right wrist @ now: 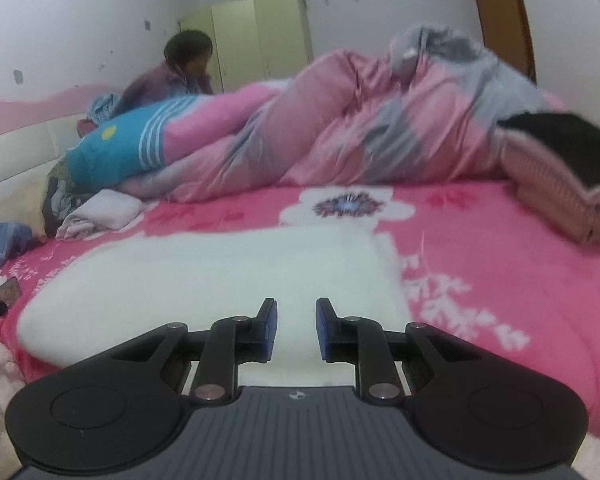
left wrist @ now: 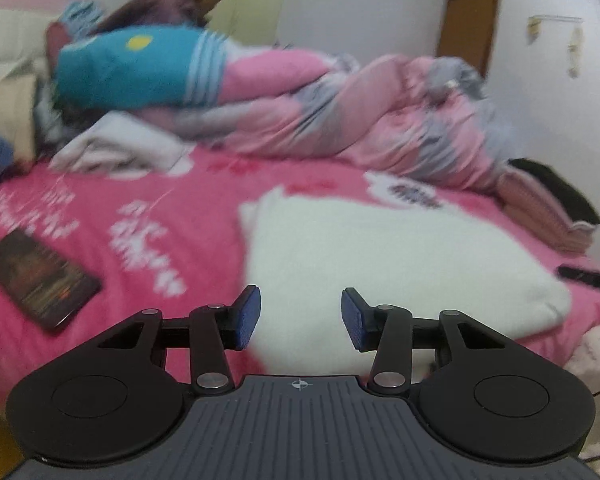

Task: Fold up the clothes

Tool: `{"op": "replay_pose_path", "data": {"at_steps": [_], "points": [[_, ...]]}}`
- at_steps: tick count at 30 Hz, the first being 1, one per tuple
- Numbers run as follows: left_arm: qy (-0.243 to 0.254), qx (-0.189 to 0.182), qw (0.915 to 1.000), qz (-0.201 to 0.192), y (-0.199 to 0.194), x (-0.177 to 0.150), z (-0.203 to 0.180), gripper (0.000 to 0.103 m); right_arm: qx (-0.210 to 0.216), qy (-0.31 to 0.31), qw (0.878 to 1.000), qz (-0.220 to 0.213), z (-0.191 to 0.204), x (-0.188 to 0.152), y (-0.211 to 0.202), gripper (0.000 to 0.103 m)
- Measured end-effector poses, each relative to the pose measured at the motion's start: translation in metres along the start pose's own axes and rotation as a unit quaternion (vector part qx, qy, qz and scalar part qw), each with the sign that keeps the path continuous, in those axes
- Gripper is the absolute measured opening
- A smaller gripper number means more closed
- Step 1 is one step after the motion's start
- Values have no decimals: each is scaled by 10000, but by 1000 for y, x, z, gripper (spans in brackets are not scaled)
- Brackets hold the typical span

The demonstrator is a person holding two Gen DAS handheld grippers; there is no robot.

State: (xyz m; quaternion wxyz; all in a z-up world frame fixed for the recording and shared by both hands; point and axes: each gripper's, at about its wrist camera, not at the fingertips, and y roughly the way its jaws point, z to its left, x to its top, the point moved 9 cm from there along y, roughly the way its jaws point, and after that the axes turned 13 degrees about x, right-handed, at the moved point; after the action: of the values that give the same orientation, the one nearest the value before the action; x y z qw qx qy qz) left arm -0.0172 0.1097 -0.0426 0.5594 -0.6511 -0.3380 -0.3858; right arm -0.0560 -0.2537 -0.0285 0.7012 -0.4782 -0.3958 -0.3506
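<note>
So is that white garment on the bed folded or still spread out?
Folded, it seems: the white garment lies as a compact flat rectangle on the pink bedsheet, no sleeves showing.

A pink bed sheet [right wrist: 480, 240] with white flowers fills the middle of both views, and a big pink and grey blanket [right wrist: 360, 128] is piled along the back. A dark book [left wrist: 40, 280] lies at the left of the left view. A person [right wrist: 176, 72] sits at the upper left, near a pale cupboard [right wrist: 260, 36], and a brown door [left wrist: 470, 24] shows at the upper right.
</note>
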Motion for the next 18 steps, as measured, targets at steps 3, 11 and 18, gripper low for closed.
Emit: {"op": "replay_pose_path", "data": {"at_steps": [3, 11, 18], "points": [[334, -106, 9989, 307, 28, -23, -26, 46, -160, 277, 9982, 506, -17, -42, 22, 21], [447, -33, 9972, 605, 46, -34, -28, 46, 219, -415, 9988, 150, 24, -14, 4, 23], [575, 20, 9966, 597, 45, -36, -30, 46, 321, -1197, 9873, 997, 50, -51, 46, 24]]}}
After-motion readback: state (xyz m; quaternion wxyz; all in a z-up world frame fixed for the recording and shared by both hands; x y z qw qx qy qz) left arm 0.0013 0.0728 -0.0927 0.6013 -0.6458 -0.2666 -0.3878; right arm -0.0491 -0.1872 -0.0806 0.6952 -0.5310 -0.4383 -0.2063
